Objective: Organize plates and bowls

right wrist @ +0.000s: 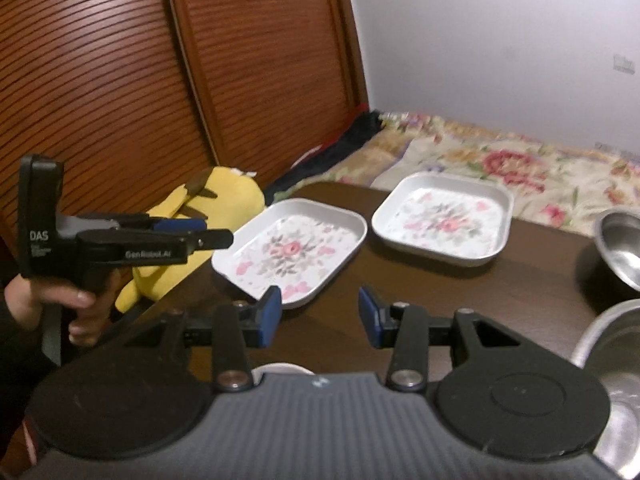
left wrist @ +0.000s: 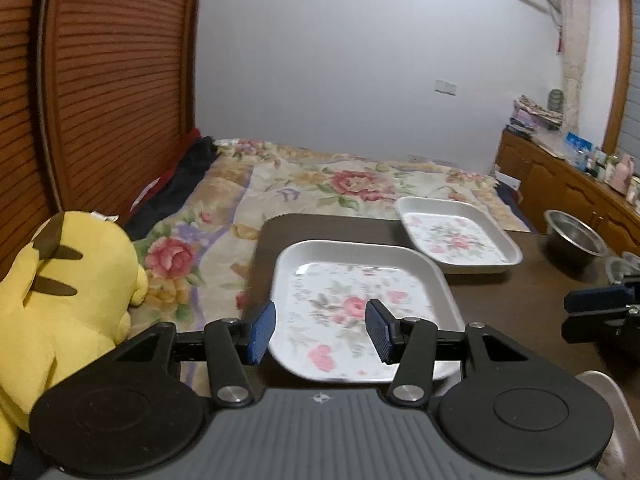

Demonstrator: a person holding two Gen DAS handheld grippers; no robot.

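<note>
**Spotter:** Start at the left. What's the hand doing?

**Me:** From the right wrist camera, the person's left hand [right wrist: 78, 304] wraps the grip of the left gripper [right wrist: 192, 232], held level over the table's left edge and pointing toward the plates. From its own camera, the left gripper [left wrist: 322, 330] angles downward above the nearer floral plate [left wrist: 360, 312]. Jaws parted, nothing between the pads; the plate lies below them, not pinched.

**Spotter:** And the right?

**Me:** Right gripper [right wrist: 320, 316] is also pitched down, over bare dark table [right wrist: 460, 292] just short of that same plate's near corner. Its jaws stand apart and empty. I can't see the hand that carries it.

**Spotter:** Counts, left to right.

**Me:** One yellow plush toy [left wrist: 68, 300] on the flowered bedspread [left wrist: 320, 184], beside the table's left edge. Two square white plates with a pink rose print: the nearer one at the table's front left, the second floral plate [left wrist: 460, 236] farther back and to the right. They sit close, though I can't tell whether the rims touch. Both lie flat, unstacked.

**Spotter:** Bowls?

**Me:** Two steel bowls I can count in the right wrist view: one steel bowl [right wrist: 620, 244] at the right edge, a nearer steel bowl [right wrist: 616, 356] at lower right, cut off by the frame. A white rim peeks from under my right gripper's body; too hidden to name.
</note>
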